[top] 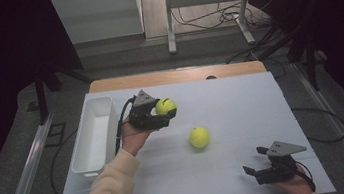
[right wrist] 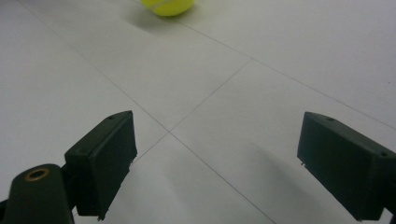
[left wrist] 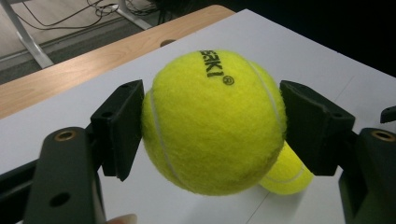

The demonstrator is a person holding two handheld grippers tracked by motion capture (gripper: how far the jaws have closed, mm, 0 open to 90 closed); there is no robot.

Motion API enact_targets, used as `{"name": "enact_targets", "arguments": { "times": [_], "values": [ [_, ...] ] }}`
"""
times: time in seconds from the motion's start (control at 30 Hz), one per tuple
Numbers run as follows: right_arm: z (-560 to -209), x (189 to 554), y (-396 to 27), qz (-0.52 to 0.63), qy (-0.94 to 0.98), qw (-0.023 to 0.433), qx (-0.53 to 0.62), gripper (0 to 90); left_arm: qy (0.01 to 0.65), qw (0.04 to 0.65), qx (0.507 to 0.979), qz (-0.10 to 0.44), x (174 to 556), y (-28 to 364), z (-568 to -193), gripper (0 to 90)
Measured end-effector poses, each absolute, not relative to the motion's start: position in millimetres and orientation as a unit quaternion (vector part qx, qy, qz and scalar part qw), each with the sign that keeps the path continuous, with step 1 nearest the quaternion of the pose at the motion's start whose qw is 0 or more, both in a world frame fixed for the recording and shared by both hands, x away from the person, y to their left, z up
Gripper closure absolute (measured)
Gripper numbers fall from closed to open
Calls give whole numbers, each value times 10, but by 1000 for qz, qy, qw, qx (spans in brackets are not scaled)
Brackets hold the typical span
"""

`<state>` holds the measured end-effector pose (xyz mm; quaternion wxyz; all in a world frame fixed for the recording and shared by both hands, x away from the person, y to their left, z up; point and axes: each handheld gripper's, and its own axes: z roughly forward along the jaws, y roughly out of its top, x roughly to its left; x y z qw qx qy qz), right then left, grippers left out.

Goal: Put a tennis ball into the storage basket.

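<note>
Left claw [top: 167, 113] clamps tennis ball [top: 165, 106] above table [top: 241, 98]

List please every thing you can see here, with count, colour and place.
held tennis ball: one, yellow-green, between the left gripper's pads, above the mat
loose tennis ball: one, yellow-green, mid mat
bin: one, white, left edge of mat
mat: one, white, covering the table
table: one, wooden, far edge showing
left gripper: one, black, shut on the held tennis ball
right gripper: one, black, jaws open, near right corner
</note>
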<state>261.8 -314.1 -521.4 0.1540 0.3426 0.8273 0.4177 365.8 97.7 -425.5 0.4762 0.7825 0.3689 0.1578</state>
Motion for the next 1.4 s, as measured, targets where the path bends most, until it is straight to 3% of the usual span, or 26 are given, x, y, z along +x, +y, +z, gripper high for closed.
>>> {"name": "enact_targets", "arguments": {
  "times": [1.4],
  "values": [
    [-5216, 2618, -3140, 411, 829, 155, 347, 124, 366, 489, 777, 153, 3523, 1040, -4288, 268]
  ]
}}
